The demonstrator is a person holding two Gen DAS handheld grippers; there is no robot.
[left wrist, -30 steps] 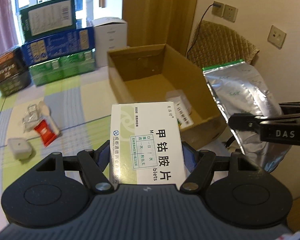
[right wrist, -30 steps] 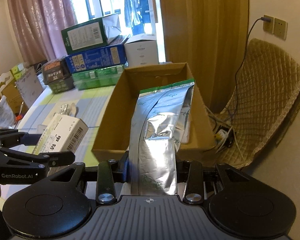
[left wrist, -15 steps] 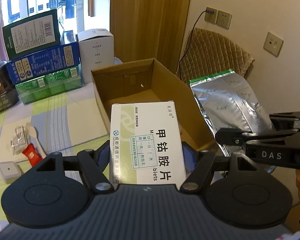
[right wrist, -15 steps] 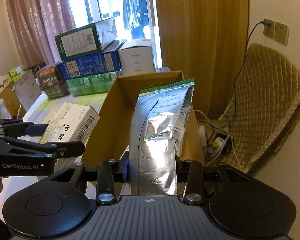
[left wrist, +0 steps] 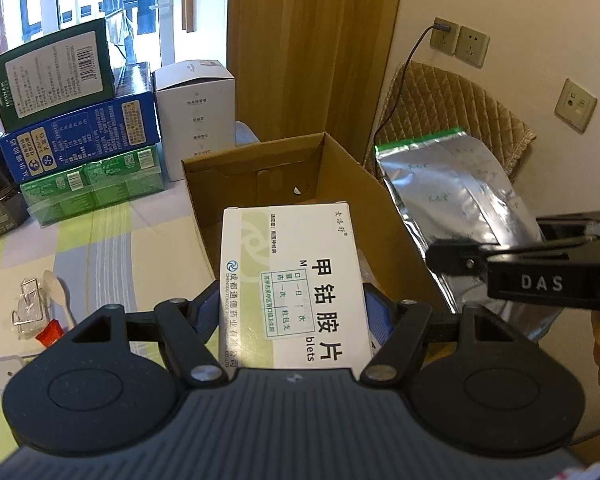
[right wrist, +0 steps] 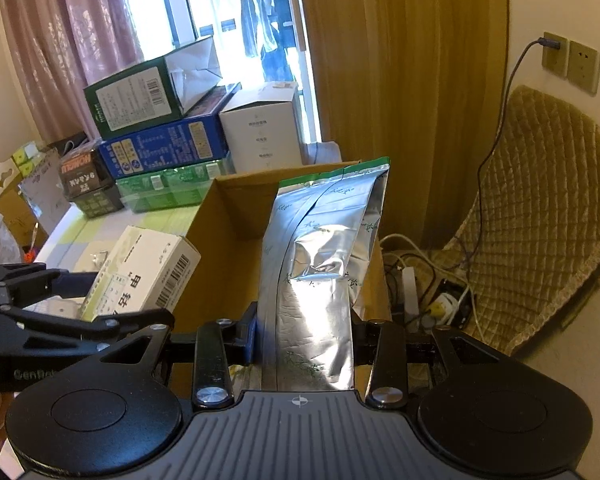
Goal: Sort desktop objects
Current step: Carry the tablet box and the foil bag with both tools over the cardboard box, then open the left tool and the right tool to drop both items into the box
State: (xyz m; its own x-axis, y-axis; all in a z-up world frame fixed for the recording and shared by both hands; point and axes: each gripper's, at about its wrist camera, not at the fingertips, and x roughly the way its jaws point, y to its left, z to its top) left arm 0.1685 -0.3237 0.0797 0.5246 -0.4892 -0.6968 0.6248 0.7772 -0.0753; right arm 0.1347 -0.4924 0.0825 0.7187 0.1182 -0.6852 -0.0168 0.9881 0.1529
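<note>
My left gripper [left wrist: 290,306] is shut on a white medicine box [left wrist: 292,280] with green print, held over the near wall of an open cardboard box [left wrist: 260,176]. My right gripper [right wrist: 304,338] is shut on a silver foil bag [right wrist: 320,256] with a green top strip, held upright over the same cardboard box [right wrist: 240,204]. In the left wrist view the foil bag [left wrist: 452,200] hangs to the right of the box, with the right gripper [left wrist: 456,258] on its lower part. The right wrist view has the medicine box [right wrist: 140,276] at lower left.
Stacked green, blue and white cartons [left wrist: 80,128] stand at the back of the checked tablecloth [left wrist: 100,236]. A plastic spoon [left wrist: 58,296], a red sachet [left wrist: 50,330] and a small white case [left wrist: 4,368] lie at left. A quilted chair [right wrist: 540,208] and cables [right wrist: 420,288] sit beyond the table's right edge.
Both grippers have moved forward and up with their loads; the cardboard box now sits lower and closer, and its inside is more hidden behind the medicine box and foil bag.
</note>
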